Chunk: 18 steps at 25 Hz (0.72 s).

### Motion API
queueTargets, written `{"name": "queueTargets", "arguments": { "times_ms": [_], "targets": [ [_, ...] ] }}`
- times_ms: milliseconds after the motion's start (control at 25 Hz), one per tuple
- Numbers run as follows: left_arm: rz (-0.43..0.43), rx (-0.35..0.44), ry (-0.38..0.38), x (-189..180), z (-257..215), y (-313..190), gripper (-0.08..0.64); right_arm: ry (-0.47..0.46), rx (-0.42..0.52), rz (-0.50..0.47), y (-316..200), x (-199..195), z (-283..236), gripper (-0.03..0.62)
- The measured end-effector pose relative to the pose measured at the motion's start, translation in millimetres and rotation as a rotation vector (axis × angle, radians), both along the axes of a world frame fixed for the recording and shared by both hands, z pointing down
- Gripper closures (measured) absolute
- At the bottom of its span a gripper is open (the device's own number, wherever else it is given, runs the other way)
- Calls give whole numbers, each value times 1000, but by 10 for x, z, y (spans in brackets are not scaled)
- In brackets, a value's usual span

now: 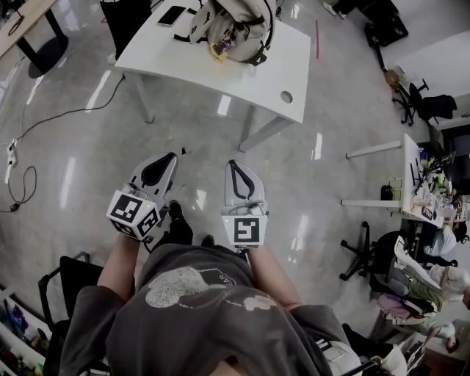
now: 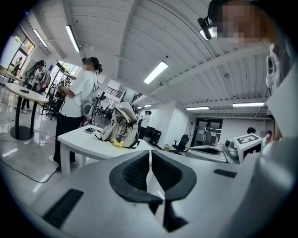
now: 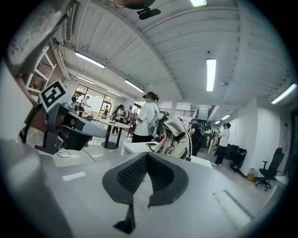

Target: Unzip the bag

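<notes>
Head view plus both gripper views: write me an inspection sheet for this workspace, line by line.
Surface: white table, ahead of the person across open floor.
Job's things: bag, a pale backpack standing on the table; its zip is too small to tell open from closed.
Clutter: phone and a small yellow item by the bag.
Grippers: left claw and right claw both shut, empty, held over the floor short of the table.
Cables: black cable trailing on the floor at left.
Surroundings: person standing by the table; office chair and cluttered desk at right.
</notes>
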<state>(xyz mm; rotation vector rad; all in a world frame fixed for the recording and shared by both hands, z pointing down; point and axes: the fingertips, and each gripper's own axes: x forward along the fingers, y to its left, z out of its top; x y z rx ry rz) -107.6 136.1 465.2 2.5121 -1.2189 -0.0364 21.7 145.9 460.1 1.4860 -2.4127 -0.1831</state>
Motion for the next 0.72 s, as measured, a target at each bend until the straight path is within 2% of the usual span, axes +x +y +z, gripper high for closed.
{"name": "queueTargets", "arguments": {
  "times_ms": [480,720],
  "targets": [
    [8,51,-87,684,-248,851,543,-18,-11,6,860,615,-86,595],
    [12,44,-89,863,-241,1159,546,-30,-37,4,1119,764,-2,595]
  ]
}}
